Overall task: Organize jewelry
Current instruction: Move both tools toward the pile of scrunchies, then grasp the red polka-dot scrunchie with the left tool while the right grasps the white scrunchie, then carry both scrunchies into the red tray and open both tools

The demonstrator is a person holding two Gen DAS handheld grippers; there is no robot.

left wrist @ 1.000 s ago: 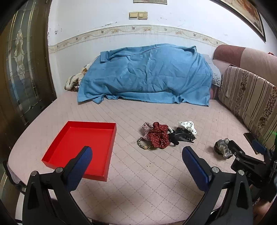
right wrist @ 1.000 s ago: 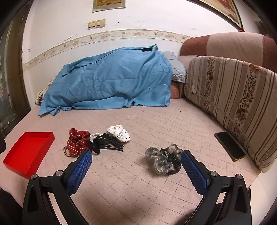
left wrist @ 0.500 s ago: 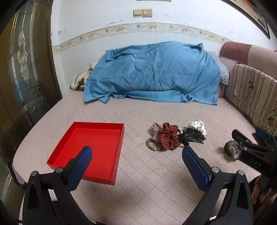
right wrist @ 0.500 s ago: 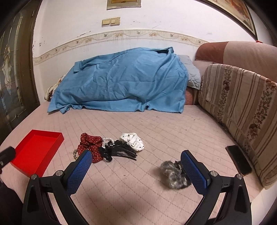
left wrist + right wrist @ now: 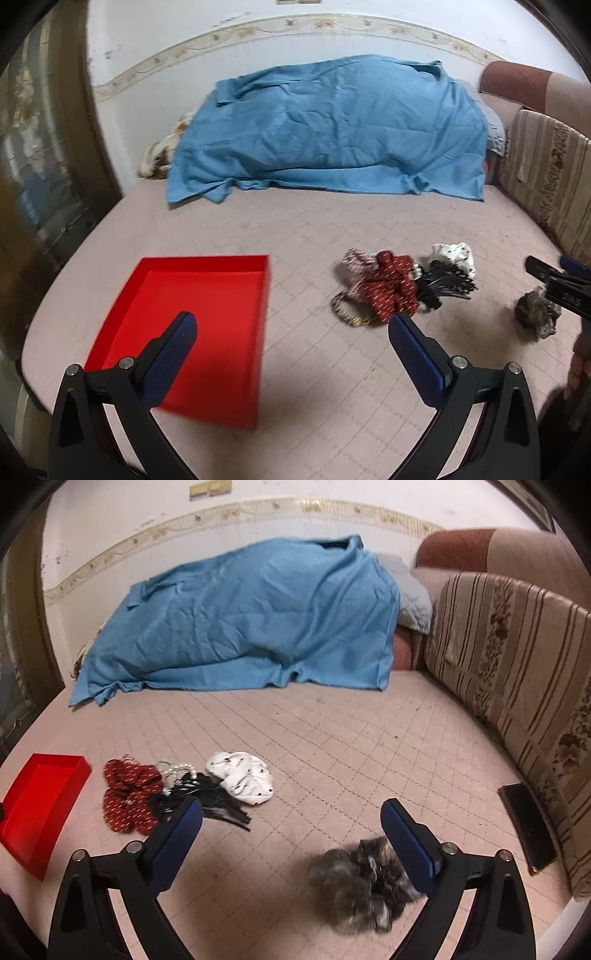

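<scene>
A red tray (image 5: 207, 325) lies on the pink quilted bed, also seen at the left in the right wrist view (image 5: 40, 805). A pile lies mid-bed: red dotted scrunchie (image 5: 389, 290) (image 5: 129, 797), black claw clips (image 5: 443, 286) (image 5: 207, 801), white dotted scrunchie (image 5: 456, 256) (image 5: 243, 777), gold bracelet (image 5: 347, 314). A grey-brown scrunchie (image 5: 365, 882) (image 5: 537, 312) lies apart, just below and between my right fingers. My left gripper (image 5: 291, 332) is open over the tray's right edge. My right gripper (image 5: 291, 819) (image 5: 554, 280) is open and empty.
A blue blanket (image 5: 332, 125) covers a heap at the back. A striped cushion (image 5: 517, 686) lines the right side, with a black phone (image 5: 526, 823) beside it. A dark glazed door (image 5: 37, 166) stands at the left.
Both grippers have moved forward and down toward the bed. The grey-brown scrunchie now sits close between the right fingers. The left gripper has come nearer the tray and the pile.
</scene>
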